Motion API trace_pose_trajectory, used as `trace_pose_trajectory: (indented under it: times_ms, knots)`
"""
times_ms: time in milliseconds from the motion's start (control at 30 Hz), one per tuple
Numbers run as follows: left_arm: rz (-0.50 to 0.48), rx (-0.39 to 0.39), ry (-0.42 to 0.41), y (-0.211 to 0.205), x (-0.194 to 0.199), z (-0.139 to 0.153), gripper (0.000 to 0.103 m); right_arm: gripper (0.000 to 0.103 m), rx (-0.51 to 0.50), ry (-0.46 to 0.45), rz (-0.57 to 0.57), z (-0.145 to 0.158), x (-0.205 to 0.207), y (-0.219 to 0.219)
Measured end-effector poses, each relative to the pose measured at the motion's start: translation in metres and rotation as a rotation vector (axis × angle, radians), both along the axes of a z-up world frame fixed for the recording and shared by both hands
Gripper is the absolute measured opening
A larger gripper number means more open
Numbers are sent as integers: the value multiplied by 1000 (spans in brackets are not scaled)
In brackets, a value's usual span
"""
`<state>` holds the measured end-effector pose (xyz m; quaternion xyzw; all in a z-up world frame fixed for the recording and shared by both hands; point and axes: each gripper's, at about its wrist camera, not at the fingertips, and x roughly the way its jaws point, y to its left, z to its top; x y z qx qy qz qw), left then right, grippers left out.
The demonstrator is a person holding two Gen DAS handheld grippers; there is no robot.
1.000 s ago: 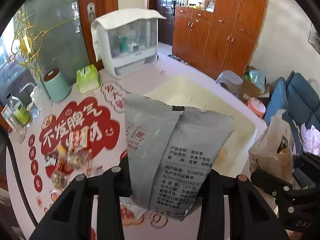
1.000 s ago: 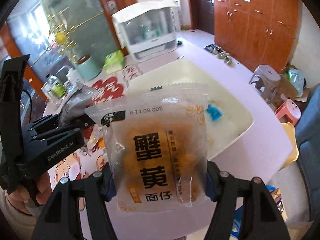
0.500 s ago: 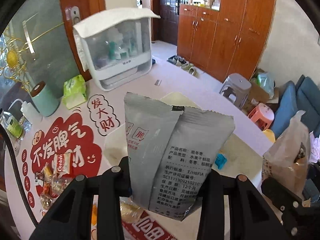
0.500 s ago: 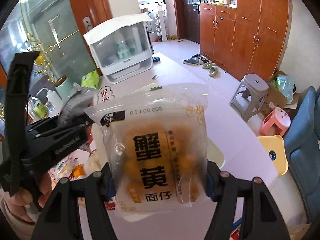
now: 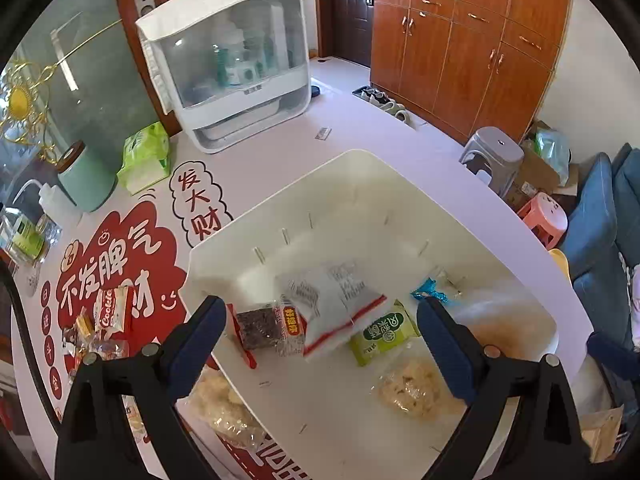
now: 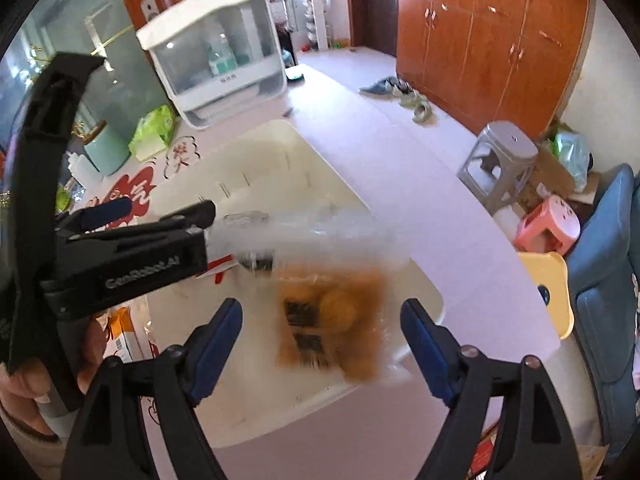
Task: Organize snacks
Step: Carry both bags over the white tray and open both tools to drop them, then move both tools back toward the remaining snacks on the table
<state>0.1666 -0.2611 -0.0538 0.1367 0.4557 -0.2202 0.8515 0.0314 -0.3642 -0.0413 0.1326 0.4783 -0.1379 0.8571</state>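
A white bin [image 5: 360, 168] sits on the table and holds several snacks. The grey packet [image 5: 336, 304] lies in it beside a dark bar [image 5: 260, 326] and a green packet [image 5: 384, 330]. My left gripper [image 5: 318, 340] is open and empty above the bin. My right gripper [image 6: 322, 332] is open. The orange noodle snack packet [image 6: 332, 320] is blurred in mid-air between its fingers, over the bin [image 6: 272, 140]. The left gripper [image 6: 132, 256] also shows at the left of the right wrist view.
Loose snacks [image 5: 104, 320] lie on the red table mat [image 5: 120, 248] left of the bin. A white dish cabinet [image 5: 236, 64], green tissue pack [image 5: 146, 156] and teal canister [image 5: 82, 178] stand at the back. Stools [image 6: 500, 160] stand beyond the table's right edge.
Both grippers opened over the bin. The grey packet dropped from the left gripper into the bin. The orange packet left the right gripper and is falling.
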Motion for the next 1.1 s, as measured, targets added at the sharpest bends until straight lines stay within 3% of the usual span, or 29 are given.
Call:
trace_pose_trajectory:
  times_ms: [167,667,1100]
  knots:
    - [10,-31,-22,15,-7,12,96,82,-28,-46,10,18,-5,7]
    - [2,-123,-91,106,-51,39,96,82,44,-64,0,29,-22,54]
    - [83,-88,9,249,-105,17,96,82,53,-55,62,14,-63,133]
